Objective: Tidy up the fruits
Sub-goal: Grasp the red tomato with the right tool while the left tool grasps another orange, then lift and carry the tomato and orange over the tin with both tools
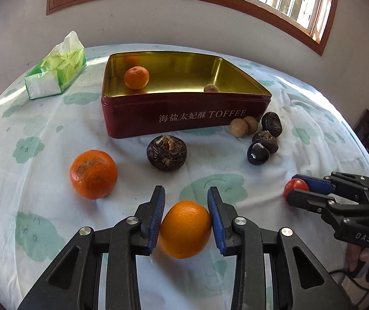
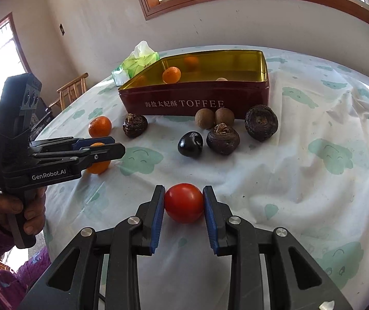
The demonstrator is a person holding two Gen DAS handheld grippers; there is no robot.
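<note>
My left gripper point(image 1: 186, 201) is shut on a smooth orange point(image 1: 185, 228), held low over the tablecloth; it also shows in the right wrist view point(image 2: 98, 158). My right gripper point(image 2: 183, 193) is shut on a red tomato point(image 2: 184, 202), also seen in the left wrist view point(image 1: 296, 186). A red TOFFEE tin point(image 1: 184, 121) with a gold inside holds a mandarin point(image 1: 136, 77) and a small longan point(image 1: 211, 88). On the cloth lie a mandarin point(image 1: 93, 173), a dark water chestnut point(image 1: 166, 153), two longans point(image 1: 243, 126), two more dark chestnuts point(image 1: 271, 124) and a dark plum point(image 1: 258, 154).
A green tissue pack point(image 1: 55, 73) lies at the back left of the round table point(image 1: 29, 134), left of the tin. The wall and a window stand behind. A wooden chair point(image 2: 72, 90) is off the table's far left edge.
</note>
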